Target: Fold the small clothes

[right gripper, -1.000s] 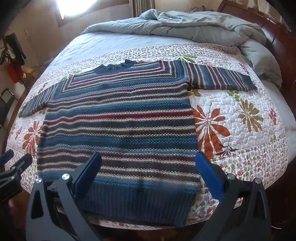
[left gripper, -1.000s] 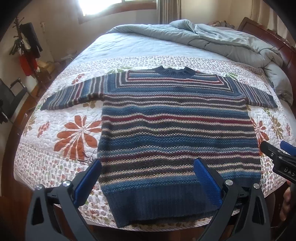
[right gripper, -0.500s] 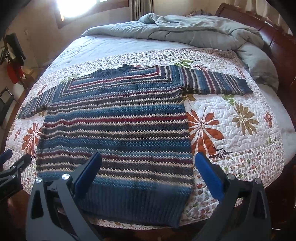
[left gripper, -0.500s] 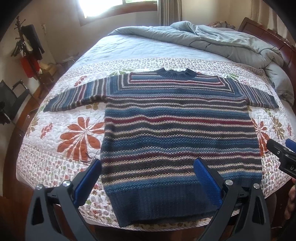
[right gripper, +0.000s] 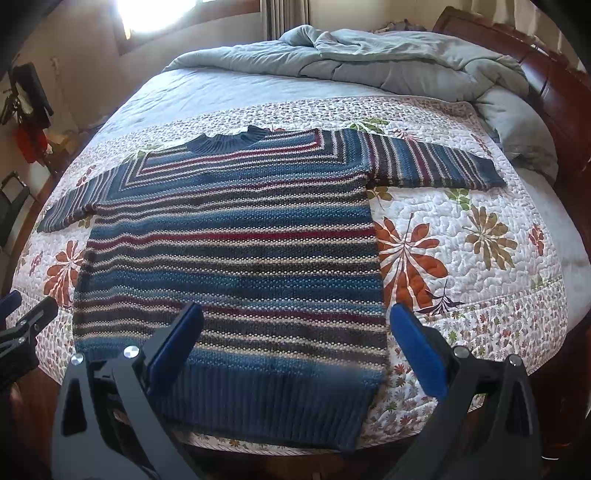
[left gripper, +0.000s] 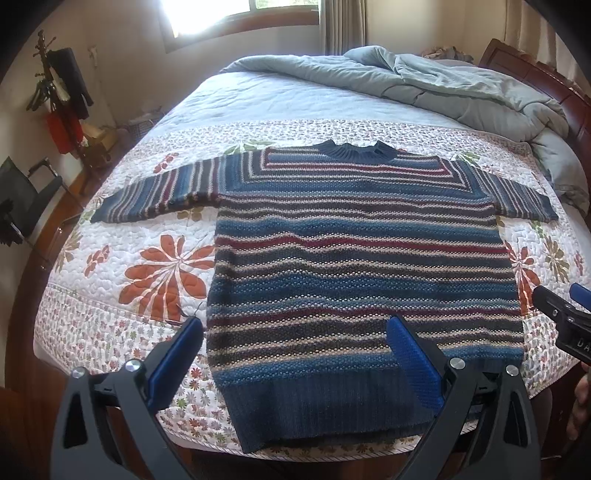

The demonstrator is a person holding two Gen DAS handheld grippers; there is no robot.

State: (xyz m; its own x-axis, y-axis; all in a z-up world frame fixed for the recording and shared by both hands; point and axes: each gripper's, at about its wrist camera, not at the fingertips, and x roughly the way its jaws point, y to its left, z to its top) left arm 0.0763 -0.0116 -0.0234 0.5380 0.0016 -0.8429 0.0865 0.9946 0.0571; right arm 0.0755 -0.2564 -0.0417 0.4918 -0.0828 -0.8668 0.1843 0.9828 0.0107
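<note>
A knitted striped sweater [left gripper: 354,266] with a ribbed hem is spread flat, sleeves out, on a quilted floral bedspread [left gripper: 162,273], the hem at the near edge of the bed. The left gripper [left gripper: 295,354] and right gripper [right gripper: 295,347] are held wide apart, empty, ridged blue pads [left gripper: 413,362] above the hem.

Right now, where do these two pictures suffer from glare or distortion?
Left wrist view: the window is blown out white, and the bed bulges from fisheye curving. Right wrist view: the same glare at top left; the sweater stays sharp and evenly lit.
</note>
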